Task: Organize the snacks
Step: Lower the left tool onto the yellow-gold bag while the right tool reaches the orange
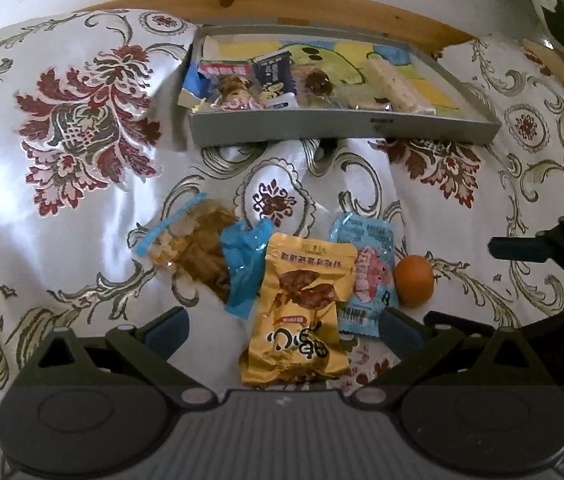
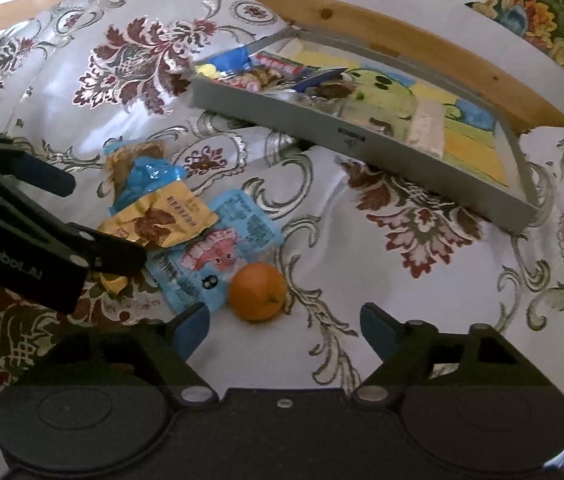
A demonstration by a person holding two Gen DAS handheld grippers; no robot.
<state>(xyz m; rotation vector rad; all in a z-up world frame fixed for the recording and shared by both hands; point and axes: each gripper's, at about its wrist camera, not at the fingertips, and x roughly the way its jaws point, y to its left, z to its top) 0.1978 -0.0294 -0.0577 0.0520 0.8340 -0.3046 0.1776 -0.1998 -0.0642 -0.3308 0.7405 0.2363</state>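
Observation:
A yellow snack packet (image 1: 302, 312) lies on the floral cloth between the wide-apart fingers of my open left gripper (image 1: 282, 332). Beside it are a light blue packet (image 1: 366, 276), a crumpled blue wrapper (image 1: 243, 264), a clear bag of brown snacks (image 1: 193, 252) and an orange (image 1: 414, 280). In the right wrist view the orange (image 2: 257, 292) sits just ahead of my open right gripper (image 2: 286, 328), nearer its left finger, with the light blue packet (image 2: 221, 252) and yellow packet (image 2: 157, 220) to the left. A grey tray (image 1: 342, 126) farther back holds several snacks.
The cloth is a shiny white floral bedspread with a raised pillow (image 1: 77, 112) to the left of the tray. A wooden headboard (image 1: 282, 2) runs behind the tray. The left gripper's body (image 2: 21, 232) shows at the left of the right wrist view.

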